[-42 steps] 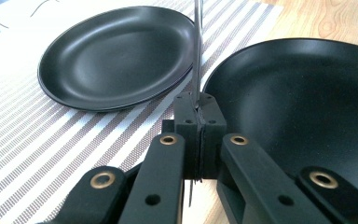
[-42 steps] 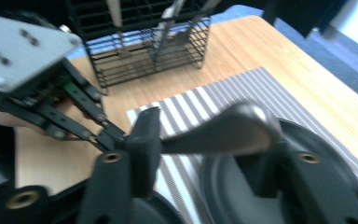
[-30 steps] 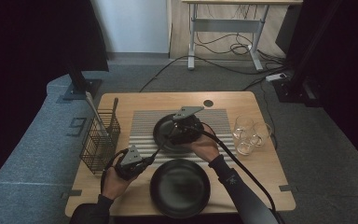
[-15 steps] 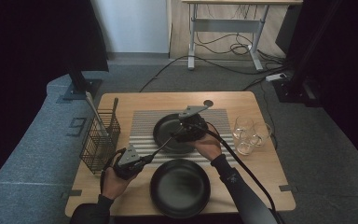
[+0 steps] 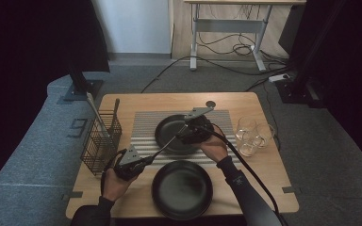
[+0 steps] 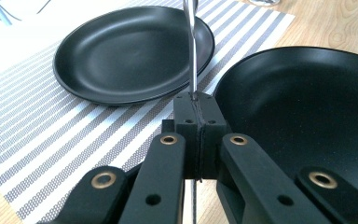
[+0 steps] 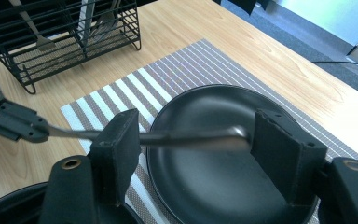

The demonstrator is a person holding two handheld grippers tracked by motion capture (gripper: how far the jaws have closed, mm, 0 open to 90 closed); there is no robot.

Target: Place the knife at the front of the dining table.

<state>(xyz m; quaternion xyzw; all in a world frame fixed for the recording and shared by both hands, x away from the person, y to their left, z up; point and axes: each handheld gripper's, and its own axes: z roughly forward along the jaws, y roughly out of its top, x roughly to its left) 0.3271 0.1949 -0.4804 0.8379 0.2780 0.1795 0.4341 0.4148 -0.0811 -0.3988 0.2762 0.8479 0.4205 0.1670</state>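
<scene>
- Left gripper (image 5: 143,161): hand low over the table, jaws clamped on the spoon (image 7: 168,137) handle.
- Right gripper (image 7: 196,140): hand over the far black plate (image 7: 214,186), jaws apart; spoon bowl lies between the fingers, contact unclear.

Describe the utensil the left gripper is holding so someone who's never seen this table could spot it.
On the wooden table, find the striped placemat with the black plate on it. A thin metal spoon stretches low across that plate, its handle clamped in the left gripper. Unlike the cutlery standing in the wire caddy, it lies nearly level.
</scene>
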